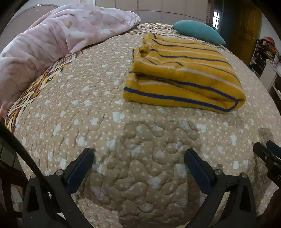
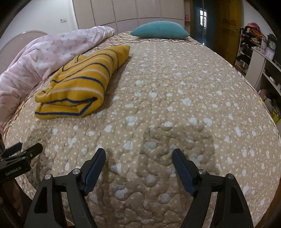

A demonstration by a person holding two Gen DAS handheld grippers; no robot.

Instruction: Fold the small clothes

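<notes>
A yellow garment with blue and white stripes (image 1: 182,73) lies folded in a thick stack on the beige quilted bed cover (image 1: 98,108). In the right wrist view the same folded garment (image 2: 79,84) sits at the left, well beyond the fingers. My left gripper (image 1: 138,154) stands open low over bare quilt, nothing between its fingers, the garment farther up the bed. My right gripper (image 2: 138,154) is open too, over bare quilt (image 2: 175,105). Each gripper shows at the edge of the other's view: the right gripper (image 1: 268,154) and the left gripper (image 2: 22,149).
A crumpled pink floral blanket (image 1: 52,40) is heaped along the left side of the bed. A teal pillow (image 1: 198,30) rests at the far end. Shelves with clutter (image 2: 260,57) stand to the right, wardrobe doors (image 2: 131,10) behind.
</notes>
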